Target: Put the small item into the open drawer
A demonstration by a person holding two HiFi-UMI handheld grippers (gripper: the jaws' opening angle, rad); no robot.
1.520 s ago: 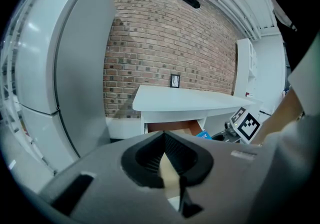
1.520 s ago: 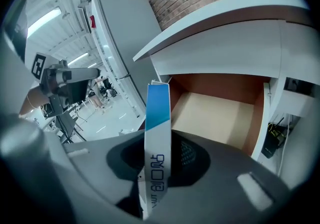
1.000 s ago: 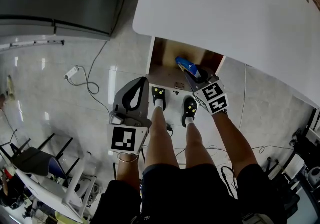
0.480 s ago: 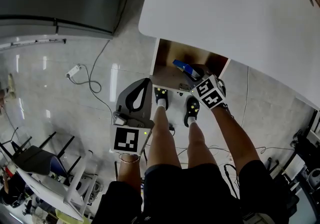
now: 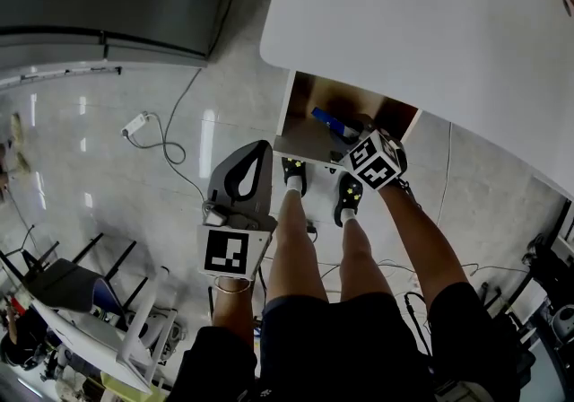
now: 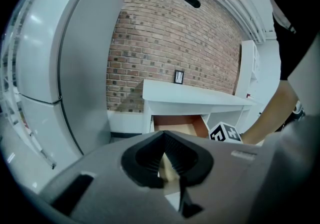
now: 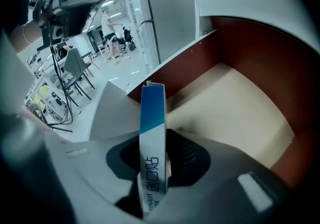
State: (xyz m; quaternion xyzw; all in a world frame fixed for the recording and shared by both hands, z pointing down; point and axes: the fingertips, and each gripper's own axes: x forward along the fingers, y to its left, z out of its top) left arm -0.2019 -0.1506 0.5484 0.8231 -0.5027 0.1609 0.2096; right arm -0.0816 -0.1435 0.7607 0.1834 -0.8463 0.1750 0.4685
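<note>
Two grippers are in play, but only the right gripper (image 5: 348,133) is working. It pinches a thin blue-and-white box (image 5: 328,118) by its lower end, so the box stands on edge between the pads in the right gripper view (image 7: 152,133). That upright hold probably keeps the free end clear, so the box can go down past the front wall of the drawer (image 5: 303,142). The drawer is pulled out from under the white desk (image 5: 430,23). Its bare tan floor (image 7: 235,113) lies right under the box, which hangs above it without touching it. The jaws are just starting to ease apart with the box between them, so this reads as the start of the release; the box is not yet down, so the task is near its end but not done. The left gripper (image 5: 244,178) is held low beside the person's left leg, well away from the drawer, probably parked out of the way. Its tips are pressed together on nothing (image 6: 167,155). Compared with a second ago, the right gripper and its marker cube sit further in over the drawer's front edge and the box is deeper inside. The left gripper is in about the same place.
</note>
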